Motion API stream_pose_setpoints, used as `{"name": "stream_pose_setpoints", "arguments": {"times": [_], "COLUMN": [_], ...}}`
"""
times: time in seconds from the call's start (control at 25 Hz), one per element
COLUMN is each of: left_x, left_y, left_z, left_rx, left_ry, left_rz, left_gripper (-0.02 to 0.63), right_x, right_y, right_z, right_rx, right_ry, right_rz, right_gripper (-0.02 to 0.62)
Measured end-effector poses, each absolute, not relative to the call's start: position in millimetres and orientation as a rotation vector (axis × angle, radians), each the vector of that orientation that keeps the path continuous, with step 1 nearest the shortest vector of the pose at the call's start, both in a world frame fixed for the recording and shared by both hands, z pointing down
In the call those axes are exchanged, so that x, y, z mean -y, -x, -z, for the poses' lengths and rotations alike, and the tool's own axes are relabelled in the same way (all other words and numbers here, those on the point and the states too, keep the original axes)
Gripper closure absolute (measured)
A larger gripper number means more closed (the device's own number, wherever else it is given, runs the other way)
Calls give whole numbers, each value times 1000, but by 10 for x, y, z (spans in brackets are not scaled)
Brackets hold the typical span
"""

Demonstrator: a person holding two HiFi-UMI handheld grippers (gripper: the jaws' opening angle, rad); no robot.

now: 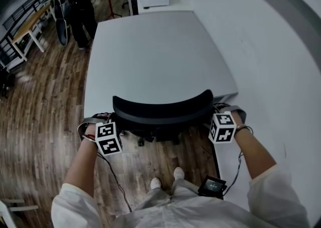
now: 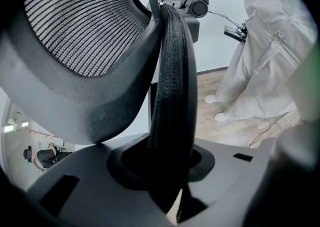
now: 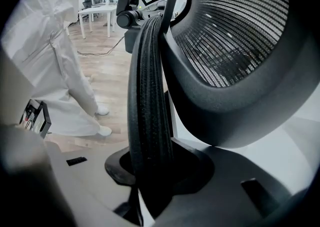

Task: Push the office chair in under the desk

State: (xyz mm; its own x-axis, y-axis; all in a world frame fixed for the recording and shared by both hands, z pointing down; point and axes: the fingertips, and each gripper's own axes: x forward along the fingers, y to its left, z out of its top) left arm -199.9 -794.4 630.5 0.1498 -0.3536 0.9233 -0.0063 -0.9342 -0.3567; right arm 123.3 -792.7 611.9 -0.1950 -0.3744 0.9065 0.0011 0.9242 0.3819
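The left gripper [image 1: 98,119] and right gripper [image 1: 226,112] each clamp a side rim of the office chair [image 1: 161,109], whose backrest [image 2: 170,96] stands between them at the near edge of the desk [image 1: 160,51]. The seat is hidden beneath the backrest and desk top. Both forearms reach forward, with the grippers tilted steeply down.

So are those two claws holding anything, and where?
Yes, the chair. The left gripper is clamped on the left end of its back's rim, and the right gripper is clamped on the right end.
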Motion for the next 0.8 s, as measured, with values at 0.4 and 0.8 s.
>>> {"name": "stream_pose_setpoints", "arguments": {"times": [0.4,0.8], "left_x": [8034,8194], "left_y": [1994,2016], "left_z": [-6306,-6300], "left_rx": [-351,-363], "left_ry": [2164,2164], "left_rz": [1855,1855], "left_gripper": [493,492], "right_x": [8026,8206], "right_y": [-1237,-1216], "right_z": [-6113,-6110], "right_rx": [1742,1744], "right_ry": [-278,-280], "right_rz": [350,356], "right_gripper": [465,465]}}
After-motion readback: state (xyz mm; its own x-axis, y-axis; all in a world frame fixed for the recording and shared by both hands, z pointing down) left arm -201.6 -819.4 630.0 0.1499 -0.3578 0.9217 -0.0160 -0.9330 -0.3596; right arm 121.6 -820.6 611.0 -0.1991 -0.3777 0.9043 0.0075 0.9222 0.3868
